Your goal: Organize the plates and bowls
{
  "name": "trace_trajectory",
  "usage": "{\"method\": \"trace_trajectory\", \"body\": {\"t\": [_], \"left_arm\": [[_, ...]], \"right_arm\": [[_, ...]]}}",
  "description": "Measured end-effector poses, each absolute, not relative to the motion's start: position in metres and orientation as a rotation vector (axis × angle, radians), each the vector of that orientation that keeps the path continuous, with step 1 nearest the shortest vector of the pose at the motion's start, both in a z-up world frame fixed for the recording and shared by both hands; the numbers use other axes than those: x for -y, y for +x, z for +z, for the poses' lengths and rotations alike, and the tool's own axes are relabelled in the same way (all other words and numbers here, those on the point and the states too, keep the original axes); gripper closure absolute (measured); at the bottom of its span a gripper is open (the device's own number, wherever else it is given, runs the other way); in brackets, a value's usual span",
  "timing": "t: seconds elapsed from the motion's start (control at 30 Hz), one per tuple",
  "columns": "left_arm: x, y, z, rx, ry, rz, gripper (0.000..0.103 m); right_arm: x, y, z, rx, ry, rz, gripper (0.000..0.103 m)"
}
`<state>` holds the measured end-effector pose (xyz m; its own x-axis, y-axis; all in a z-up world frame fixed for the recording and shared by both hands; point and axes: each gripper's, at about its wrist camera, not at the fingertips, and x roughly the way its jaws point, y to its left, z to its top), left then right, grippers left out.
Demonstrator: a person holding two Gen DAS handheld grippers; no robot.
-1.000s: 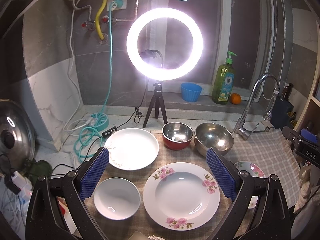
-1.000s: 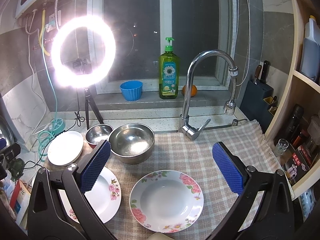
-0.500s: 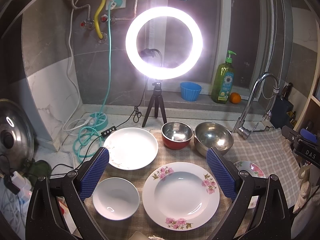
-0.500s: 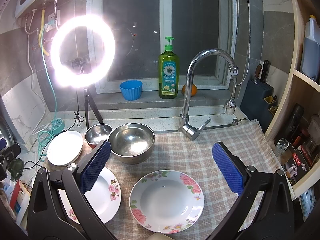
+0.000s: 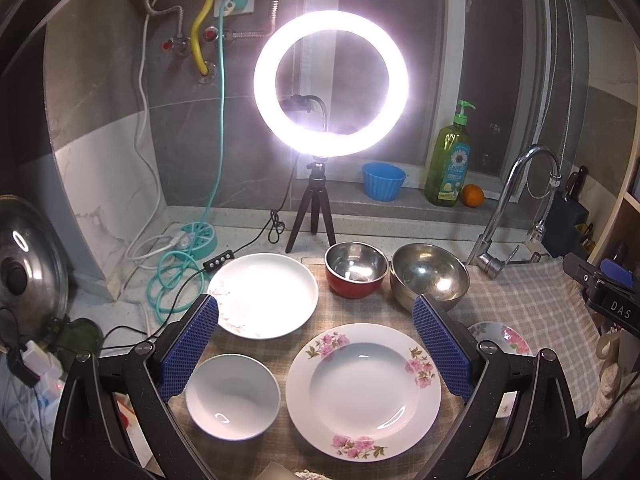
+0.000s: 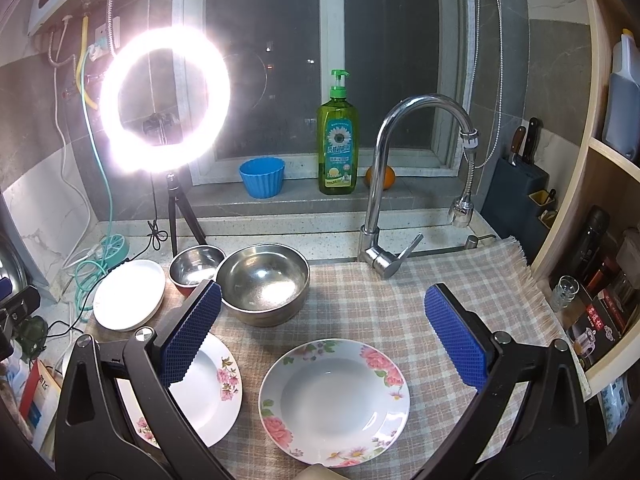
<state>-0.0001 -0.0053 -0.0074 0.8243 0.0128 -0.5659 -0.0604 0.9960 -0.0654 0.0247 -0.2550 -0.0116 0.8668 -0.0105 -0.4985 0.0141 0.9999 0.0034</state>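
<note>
In the left wrist view, a large floral plate (image 5: 363, 390) lies on the checked cloth between my open left gripper's (image 5: 316, 344) blue pads. A small white bowl (image 5: 232, 396) sits to its left, a plain white plate (image 5: 264, 294) behind it. A red-sided steel bowl (image 5: 355, 268) and a larger steel bowl (image 5: 430, 276) stand at the back. In the right wrist view, my open, empty right gripper (image 6: 320, 336) hovers over a smaller floral plate (image 6: 334, 398). The large floral plate (image 6: 212, 392) lies to its left, with the big steel bowl (image 6: 264, 286) behind.
A lit ring light on a tripod (image 5: 330, 84) stands behind the dishes. A faucet (image 6: 400, 184) rises at the back right. A soap bottle (image 6: 337, 140), a blue cup (image 6: 262, 178) and an orange sit on the sill. Cables (image 5: 172, 276) lie at the left; shelves (image 6: 600, 240) at the right.
</note>
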Motion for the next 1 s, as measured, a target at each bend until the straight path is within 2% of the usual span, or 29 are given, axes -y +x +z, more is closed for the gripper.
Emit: {"method": "trace_trajectory", "body": {"t": [0.63, 1.0], "left_arm": [[-0.007, 0.0, -0.012, -0.626, -0.105, 0.071, 0.005], [-0.026, -0.004, -0.02, -0.663, -0.153, 0.112, 0.005]], "right_arm": [[0.248, 0.026, -0.023, -0.55, -0.008, -0.008, 0.0], [0.245, 0.048, -0.034, -0.628, 0.003, 0.089, 0.0]]}}
